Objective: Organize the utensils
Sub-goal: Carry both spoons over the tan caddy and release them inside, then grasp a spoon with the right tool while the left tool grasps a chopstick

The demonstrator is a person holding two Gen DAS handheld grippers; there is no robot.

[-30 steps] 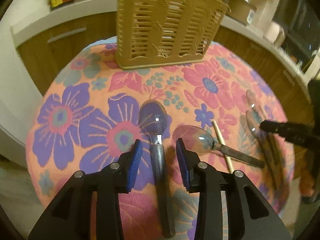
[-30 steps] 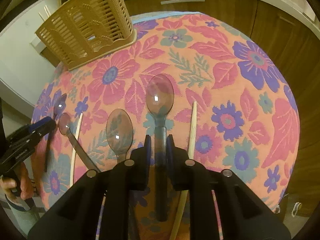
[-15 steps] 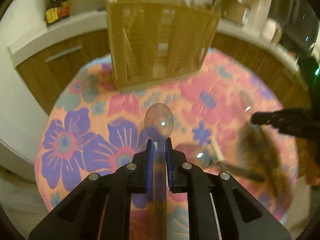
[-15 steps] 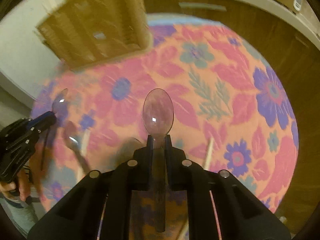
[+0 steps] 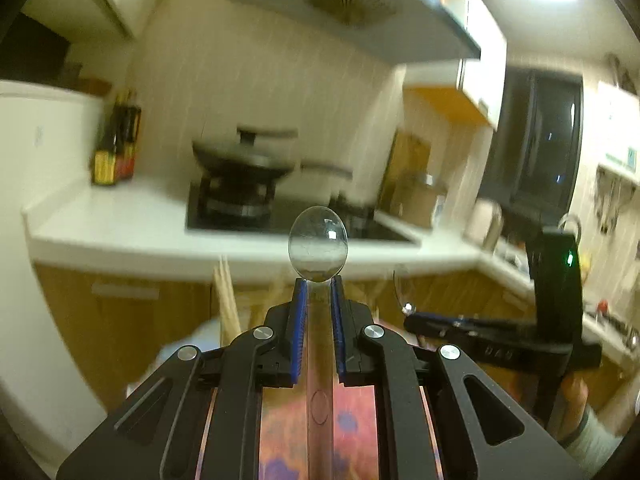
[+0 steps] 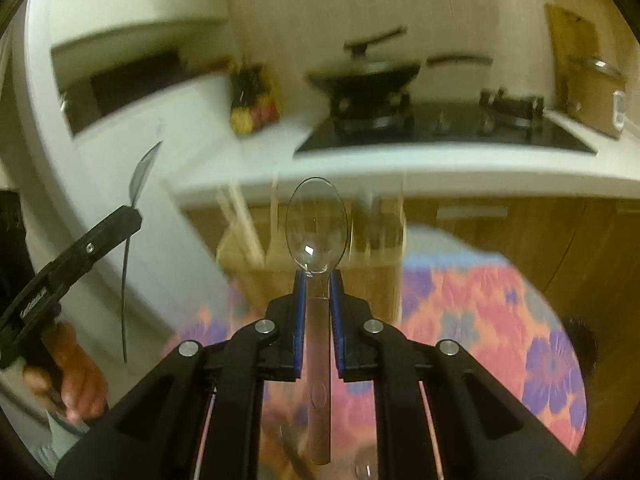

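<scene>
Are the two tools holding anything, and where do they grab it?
Yes. The left tool pinches a clear spoon by its handle, just below the bowl. The right tool pinches another clear spoon the same way.

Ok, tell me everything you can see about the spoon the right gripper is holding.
The clear plastic spoon is see-through with a faint tint: an oval bowl with a bright glint and a straight flat handle. The right gripper is shut on the handle just below the bowl, its blue pads pressing both sides. It is lifted clear of the floral tablecloth, bowl pointing away toward the tan basket.
</scene>
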